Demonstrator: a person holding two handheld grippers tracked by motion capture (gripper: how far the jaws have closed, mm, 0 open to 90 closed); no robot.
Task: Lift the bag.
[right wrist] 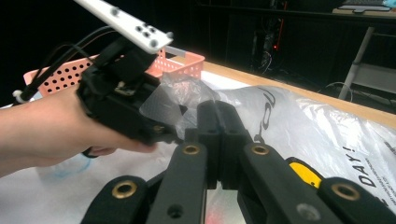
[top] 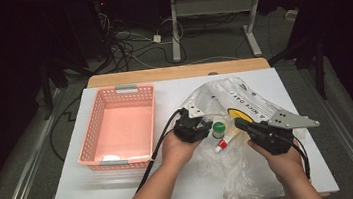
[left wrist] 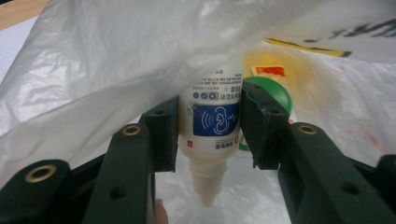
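Observation:
A small white dropper bottle (left wrist: pixel 212 122) with a blue ear-symbol label hangs nozzle down between the pads of my left gripper (left wrist: pixel 210 128), which is shut on its sides. It sits under the lifted film of a translucent plastic bag (left wrist: pixel 116 65). In the high view my left gripper (top: pixel 195 127) is at the mouth of the bag (top: pixel 237 97), beside a green-capped container (top: pixel 219 128) and a white tube with a red cap (top: pixel 221 143). My right gripper (top: pixel 245 123) is shut on the bag's edge; its jaws are pressed together on the film (right wrist: pixel 180 95) at my right gripper (right wrist: pixel 218 122).
A pink perforated basket (top: pixel 95 120) stands at the left of the white board, with a small white thing (top: pixel 111 157) in its near corner. The green cap (left wrist: pixel 275 93) lies just behind the bottle. The table's wooden far edge (top: pixel 176 72) runs behind the bag.

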